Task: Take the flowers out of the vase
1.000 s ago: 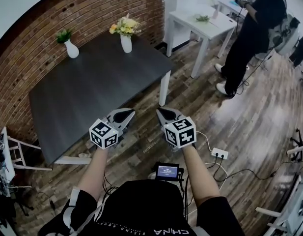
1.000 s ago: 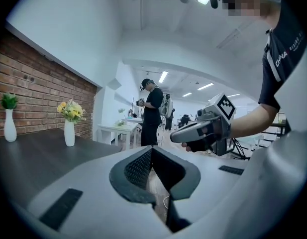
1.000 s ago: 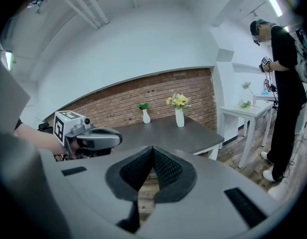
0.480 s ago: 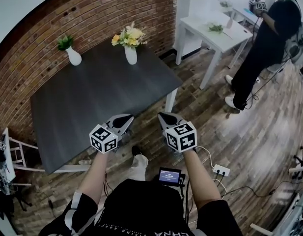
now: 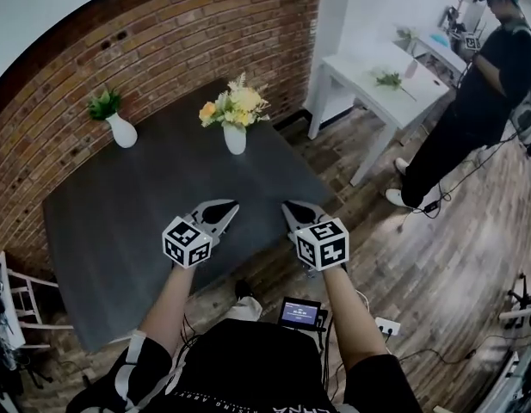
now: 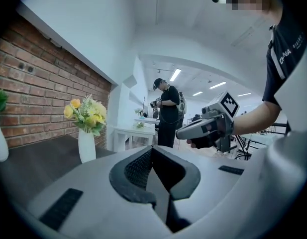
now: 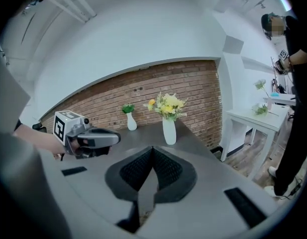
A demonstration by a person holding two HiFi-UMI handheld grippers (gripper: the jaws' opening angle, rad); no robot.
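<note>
Head view: yellow-white flowers [image 5: 236,106] upright in white vase [image 5: 235,138].

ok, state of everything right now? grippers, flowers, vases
left gripper: shut, empty, clear of both vases
right gripper: shut, empty, clear of both vases
yellow flowers: in their vase, not yet taken out
white vase: upright on the dark table
small vase with green plant: upright, near the brick wall
</note>
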